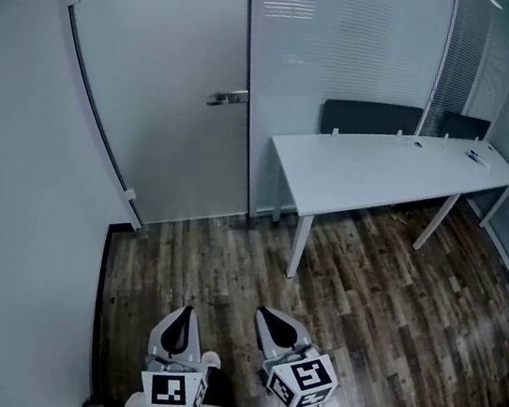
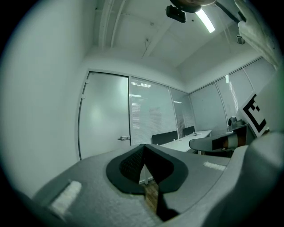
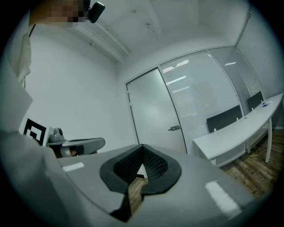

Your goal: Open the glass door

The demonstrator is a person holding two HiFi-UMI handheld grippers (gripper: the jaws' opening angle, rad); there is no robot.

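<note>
The frosted glass door point(image 1: 168, 81) stands closed in its frame at the far left of the room, with a metal lever handle point(image 1: 228, 98) on its right edge. My left gripper point(image 1: 179, 329) and right gripper point(image 1: 278, 329) are side by side low over the wood floor, well short of the door. Both are level, shut, and hold nothing. In the left gripper view, the door point(image 2: 104, 115) and its handle point(image 2: 124, 138) lie ahead, beyond the meeting jaw tips of the left gripper point(image 2: 144, 146). In the right gripper view, the handle point(image 3: 175, 128) shows above and to the right of the right gripper point(image 3: 142, 146).
A white table point(image 1: 383, 170) stands right of the door, with two dark chairs point(image 1: 371, 119) behind it against a glass partition with blinds point(image 1: 354, 42). A plain white wall point(image 1: 14, 162) runs along the left. Dark wood floor point(image 1: 226, 269) stretches between me and the door.
</note>
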